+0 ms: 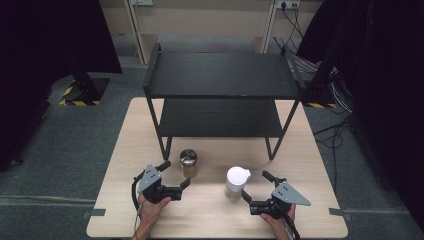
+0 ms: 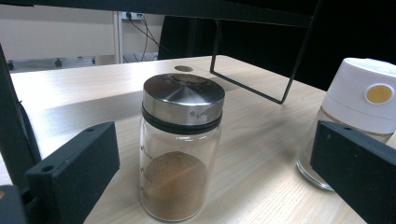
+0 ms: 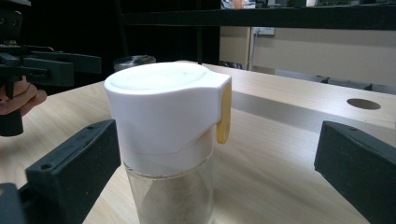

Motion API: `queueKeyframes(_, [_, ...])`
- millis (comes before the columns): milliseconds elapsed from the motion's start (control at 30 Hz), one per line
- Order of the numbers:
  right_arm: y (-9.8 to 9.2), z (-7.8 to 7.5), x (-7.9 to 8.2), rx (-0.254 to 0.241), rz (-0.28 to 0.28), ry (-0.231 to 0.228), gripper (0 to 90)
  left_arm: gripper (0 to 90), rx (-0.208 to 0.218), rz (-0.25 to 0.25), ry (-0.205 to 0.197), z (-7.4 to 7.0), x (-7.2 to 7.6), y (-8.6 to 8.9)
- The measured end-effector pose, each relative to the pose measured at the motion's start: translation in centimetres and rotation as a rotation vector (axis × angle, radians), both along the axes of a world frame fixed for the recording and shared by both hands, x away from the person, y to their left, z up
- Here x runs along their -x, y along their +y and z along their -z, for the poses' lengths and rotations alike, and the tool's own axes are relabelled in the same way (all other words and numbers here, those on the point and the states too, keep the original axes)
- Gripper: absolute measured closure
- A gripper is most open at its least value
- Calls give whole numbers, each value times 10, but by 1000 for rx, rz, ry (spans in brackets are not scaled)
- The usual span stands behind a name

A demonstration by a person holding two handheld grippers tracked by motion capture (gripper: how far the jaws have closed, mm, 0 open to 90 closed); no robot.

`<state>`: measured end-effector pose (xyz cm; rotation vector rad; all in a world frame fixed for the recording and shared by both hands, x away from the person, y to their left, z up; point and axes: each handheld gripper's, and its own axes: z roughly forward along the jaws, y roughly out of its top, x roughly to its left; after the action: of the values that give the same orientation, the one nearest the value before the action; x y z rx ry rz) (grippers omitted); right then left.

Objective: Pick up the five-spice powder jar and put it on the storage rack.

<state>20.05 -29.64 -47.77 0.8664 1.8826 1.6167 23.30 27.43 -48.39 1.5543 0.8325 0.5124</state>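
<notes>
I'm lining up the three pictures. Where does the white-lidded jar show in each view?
High view: the white-lidded jar stands on the table, right of centre, just ahead of the right gripper.
Left gripper view: at the right edge, partly behind that gripper's right finger.
Right gripper view: centre foreground, between the open fingers.
Shared landmark: the steel-lidded jar beside it.

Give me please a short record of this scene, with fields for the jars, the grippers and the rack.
steel-lid jar: upright on table, brown powder inside
white-lid jar: upright, pale powder, yellow tab on lid
left gripper: open, jaws either side of steel-lid jar, apart from it
right gripper: open, faces white-lid jar, no contact
rack: black, two shelves, behind the jars
</notes>
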Motion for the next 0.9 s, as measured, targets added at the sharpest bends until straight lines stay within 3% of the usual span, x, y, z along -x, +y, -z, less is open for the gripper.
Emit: queueKeyframes(900, [-2, 1, -2, -6, -3, -2, 5, 7, 12, -8, 5, 2, -2, 0])
